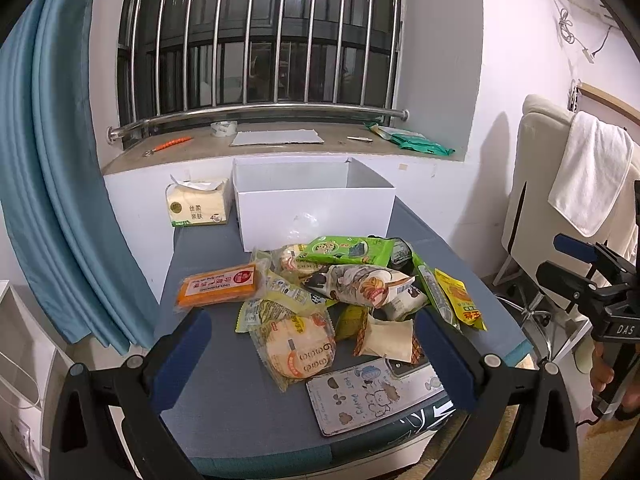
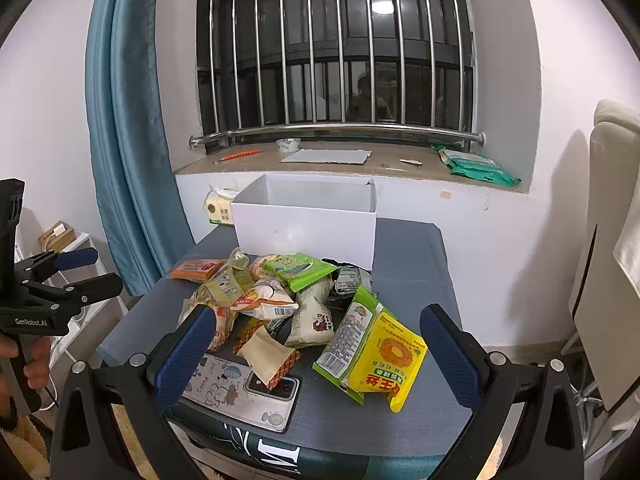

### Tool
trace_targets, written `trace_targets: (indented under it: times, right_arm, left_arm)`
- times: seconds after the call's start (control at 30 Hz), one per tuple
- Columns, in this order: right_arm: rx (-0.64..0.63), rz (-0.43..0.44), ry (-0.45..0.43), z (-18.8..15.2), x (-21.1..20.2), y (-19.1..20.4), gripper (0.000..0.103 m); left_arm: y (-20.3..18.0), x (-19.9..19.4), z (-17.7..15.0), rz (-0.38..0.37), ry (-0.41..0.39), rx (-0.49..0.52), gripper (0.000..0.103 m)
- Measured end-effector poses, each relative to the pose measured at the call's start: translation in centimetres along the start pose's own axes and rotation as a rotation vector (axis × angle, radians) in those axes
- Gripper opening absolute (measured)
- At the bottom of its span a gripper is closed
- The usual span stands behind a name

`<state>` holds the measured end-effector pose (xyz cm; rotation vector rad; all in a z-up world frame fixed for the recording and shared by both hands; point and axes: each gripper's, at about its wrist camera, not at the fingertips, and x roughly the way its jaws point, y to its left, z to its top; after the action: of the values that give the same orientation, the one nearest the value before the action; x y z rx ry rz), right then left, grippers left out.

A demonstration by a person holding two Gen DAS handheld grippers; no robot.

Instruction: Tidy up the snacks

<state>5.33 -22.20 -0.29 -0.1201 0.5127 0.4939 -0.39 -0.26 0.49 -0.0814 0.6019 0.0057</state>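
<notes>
A pile of snack packets lies on the grey table (image 1: 224,412): an orange bar (image 1: 218,285), a round-cracker pack (image 1: 296,350), a green pack (image 1: 346,250), a yellow pack (image 1: 460,300) and a small beige sachet (image 1: 390,338). An open white box (image 1: 316,208) stands behind the pile. My left gripper (image 1: 314,356) is open and empty, above the near edge of the pile. My right gripper (image 2: 318,354) is open and empty, in front of the yellow pack (image 2: 384,360) and beige sachet (image 2: 266,358). The white box (image 2: 308,230) shows behind.
A phone in a cartoon case (image 1: 372,398) lies at the table's near edge, also in the right view (image 2: 240,392). A tissue pack (image 1: 198,204) sits left of the box. A blue curtain (image 1: 60,184) hangs left; a chair with a towel (image 1: 588,176) stands right.
</notes>
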Motion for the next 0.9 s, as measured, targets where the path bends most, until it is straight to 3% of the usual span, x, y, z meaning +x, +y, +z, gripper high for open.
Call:
trace_targets:
  times: [0.9]
  right_arm:
    - [0.032, 0.016, 0.019, -0.25, 0.31, -0.47, 0.103]
  left_arm:
    - [0.03, 0.03, 0.07, 0.001, -0.001, 0.001, 0.103]
